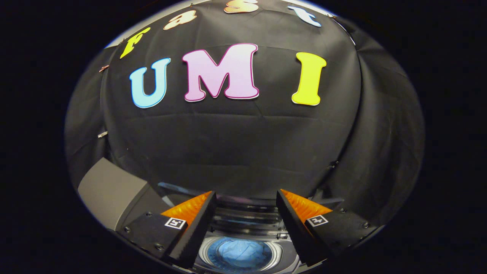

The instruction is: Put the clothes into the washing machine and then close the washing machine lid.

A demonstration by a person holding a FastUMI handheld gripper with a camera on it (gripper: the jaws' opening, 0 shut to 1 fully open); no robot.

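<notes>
Below the gripper: we see the washer (243,228) with its top open
Gripper (246,198): fingers spread wide, nothing between them — it hangs above the drum
Clothes (239,253): a blue bundle lying inside the drum, low between the two fingers
Lid (110,186): grey panel raised at the washer's left — we can't tell its hinge

Landmark: washing machine (114,190)
Clothes (239,254): in its drum
Gripper (246,198): above the drum, fingers spread apart, nothing between them
Booth wall (236,144): behind the machine
</notes>
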